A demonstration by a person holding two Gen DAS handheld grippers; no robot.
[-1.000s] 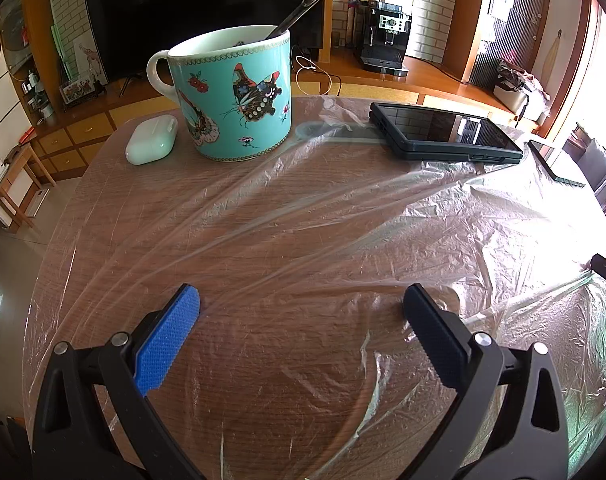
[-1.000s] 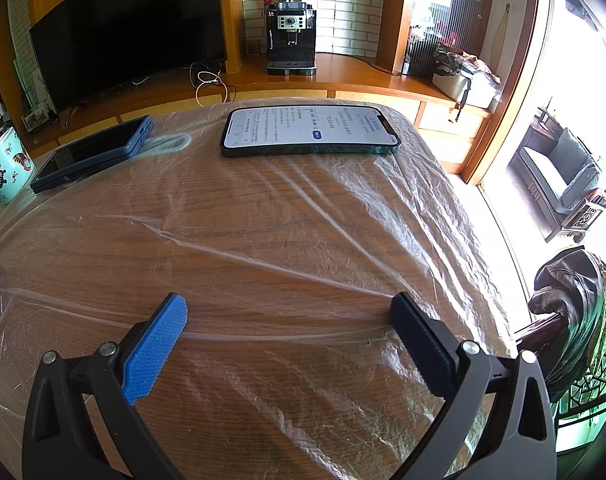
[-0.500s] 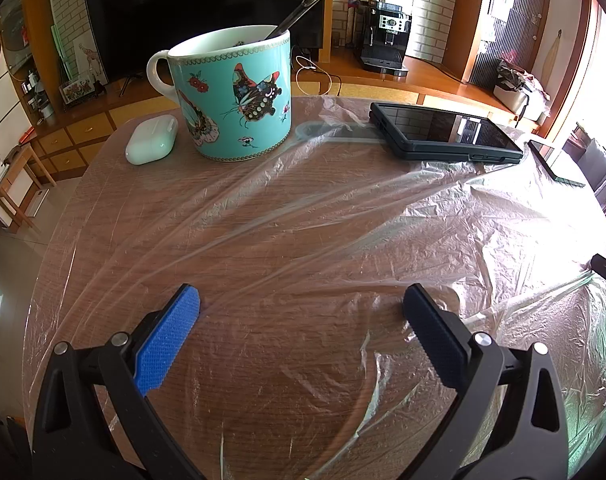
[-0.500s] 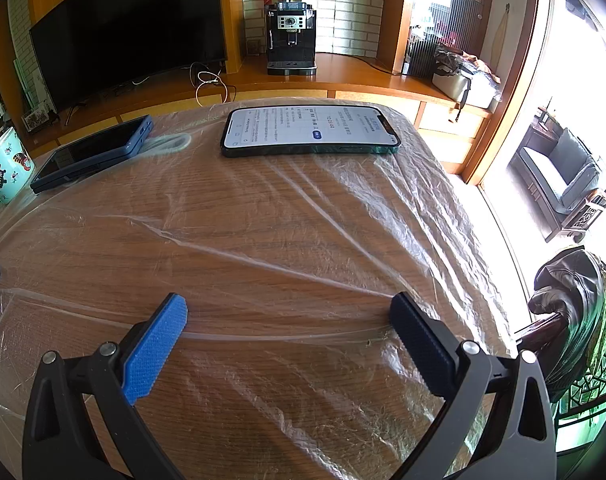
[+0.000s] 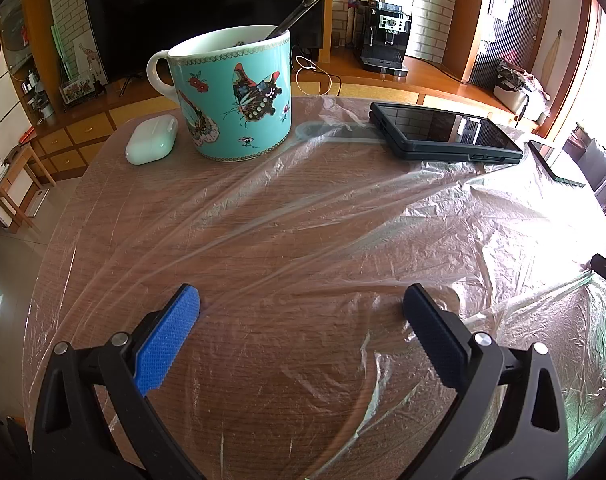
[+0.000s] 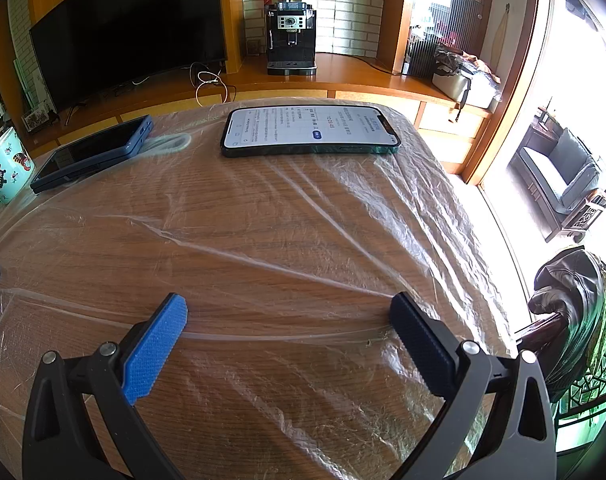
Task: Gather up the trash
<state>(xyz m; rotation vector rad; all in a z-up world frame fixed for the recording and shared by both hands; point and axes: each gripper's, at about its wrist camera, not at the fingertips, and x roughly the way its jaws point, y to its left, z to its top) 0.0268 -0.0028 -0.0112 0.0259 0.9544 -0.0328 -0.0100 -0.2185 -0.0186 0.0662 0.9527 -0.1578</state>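
Note:
A thin clear plastic sheet point(image 5: 343, 216) lies spread and wrinkled over the round wooden table; it also shows in the right wrist view point(image 6: 287, 240). My left gripper point(image 5: 301, 304) is open and empty, low over the sheet near the table's front. My right gripper point(image 6: 289, 312) is open and empty, also low over the sheet, with a creased fold of plastic running between its fingers. No other trash shows.
A turquoise butterfly mug point(image 5: 235, 96) with a spoon and a white earbud case point(image 5: 151, 144) stand at the far left. A dark tablet point(image 5: 443, 132) and a lit phone point(image 6: 311, 130) rest on the sheet's far edge. A chair back with a dark bag point(image 6: 575, 312) stands right of the table.

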